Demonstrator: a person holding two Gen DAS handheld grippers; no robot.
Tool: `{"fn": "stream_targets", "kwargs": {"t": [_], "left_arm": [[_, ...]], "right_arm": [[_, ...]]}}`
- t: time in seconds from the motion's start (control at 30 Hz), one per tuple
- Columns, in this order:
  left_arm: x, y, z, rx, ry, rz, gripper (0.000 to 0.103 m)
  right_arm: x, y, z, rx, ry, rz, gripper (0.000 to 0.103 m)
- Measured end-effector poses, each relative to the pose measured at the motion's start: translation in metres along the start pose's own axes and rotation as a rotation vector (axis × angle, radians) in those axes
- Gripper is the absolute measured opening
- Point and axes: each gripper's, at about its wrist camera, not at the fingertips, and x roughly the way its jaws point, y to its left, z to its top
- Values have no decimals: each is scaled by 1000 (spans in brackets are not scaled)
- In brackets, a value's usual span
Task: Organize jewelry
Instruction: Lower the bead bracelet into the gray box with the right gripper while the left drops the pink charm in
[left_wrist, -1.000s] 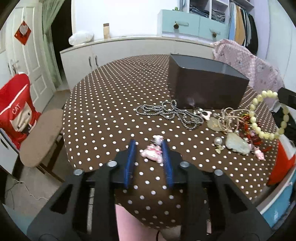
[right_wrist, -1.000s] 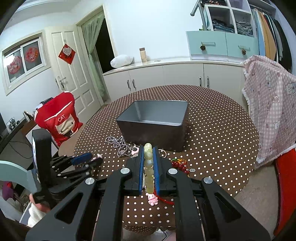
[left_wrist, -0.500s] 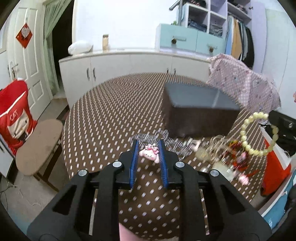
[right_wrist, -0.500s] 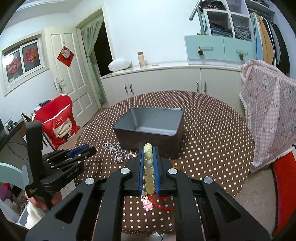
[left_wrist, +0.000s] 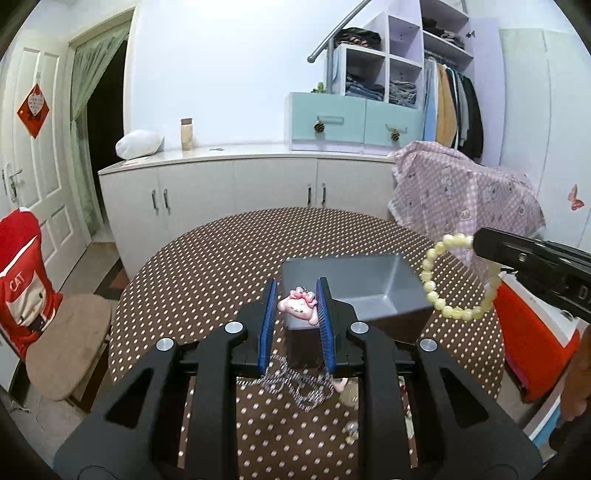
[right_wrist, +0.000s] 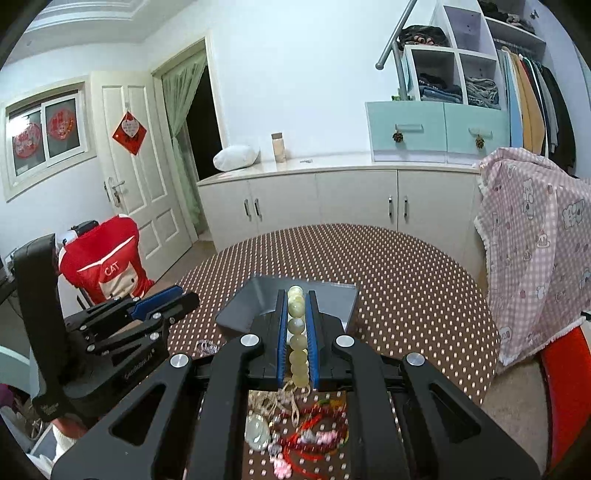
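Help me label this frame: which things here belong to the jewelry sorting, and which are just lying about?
Part of the job:
- pink charm in the left gripper
- pale bead bracelet in the right gripper
- grey box
- silver chain
- red bead tangle

Just lying about:
- red chair cover
- pink checked cloth
- white pillow

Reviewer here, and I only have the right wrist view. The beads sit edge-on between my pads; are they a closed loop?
Observer: Yes. In the left wrist view the bead bracelet hangs as a full ring from the right gripper.
Operator: The left gripper looks side-on. Holding anything?
Observer: The left gripper is shut on a pink charm.
Operator: What lies under it?
Observer: A silver chain on the table, before the grey box.
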Motion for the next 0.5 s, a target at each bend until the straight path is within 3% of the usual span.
{"fn": "stream_targets", "kwargs": {"t": [0.3, 0.33, 0.37, 0.4, 0.43, 0.47, 0.5], "left_arm": [[25, -12, 9, 14, 31, -53, 22], [29, -13, 10, 17, 48, -55, 25], [33, -13, 9, 23, 72, -51, 32], [37, -13, 10, 27, 90, -48, 58], [38, -12, 9, 25, 91, -57, 71], [38, -10, 8, 17, 81, -64, 71], [38, -9, 8, 15, 80, -62, 70]], "right_arm": [[23, -6, 10, -7, 10, 22, 9], [26, -6, 10, -8, 15, 15, 15], [27, -7, 10, -10, 18, 7, 23], [27, -8, 9, -12, 17, 0, 29], [26, -10, 7, -13, 13, -5, 44], [25, -11, 6, -12, 10, -12, 53], [25, -12, 5, -11, 9, -19, 53]]}}
